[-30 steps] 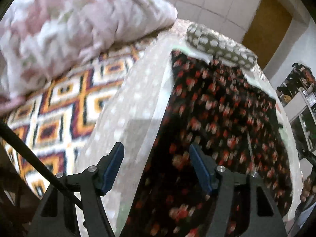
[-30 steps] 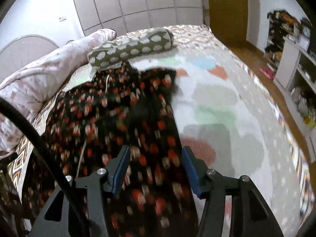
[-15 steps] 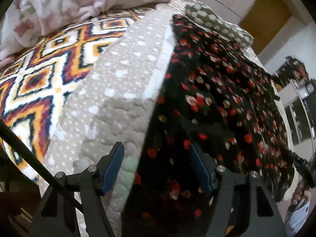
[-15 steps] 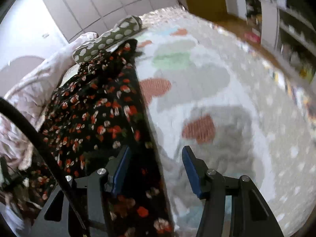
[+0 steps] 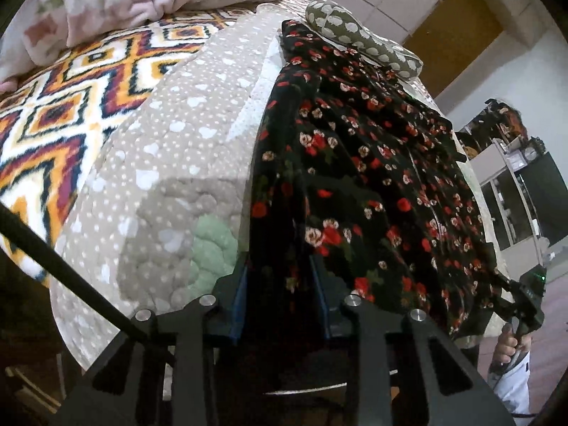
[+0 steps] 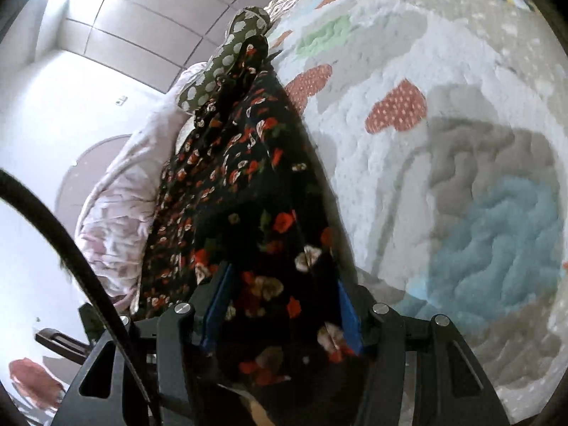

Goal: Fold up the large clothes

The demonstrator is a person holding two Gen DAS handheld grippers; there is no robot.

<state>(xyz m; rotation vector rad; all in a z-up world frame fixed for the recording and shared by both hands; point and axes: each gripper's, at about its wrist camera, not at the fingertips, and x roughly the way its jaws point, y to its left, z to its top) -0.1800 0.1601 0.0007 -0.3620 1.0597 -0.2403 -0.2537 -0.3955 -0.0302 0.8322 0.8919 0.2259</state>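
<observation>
**Both grippers clamped on the floral dress hem**

The left gripper (image 5: 280, 284) pinches a bunched corner of the black floral dress (image 5: 372, 163), which lies along the quilted bedspread (image 5: 170, 149) toward a spotted green pillow (image 5: 358, 42). The right gripper (image 6: 280, 301) is closed on the opposite corner of the dress (image 6: 248, 184).

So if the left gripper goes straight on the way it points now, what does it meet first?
The left gripper already has the black floral dress between its fingers, so it would push further into that fabric. Beyond that, the dress lying on the quilt. Depth is hard to judge here.
</observation>
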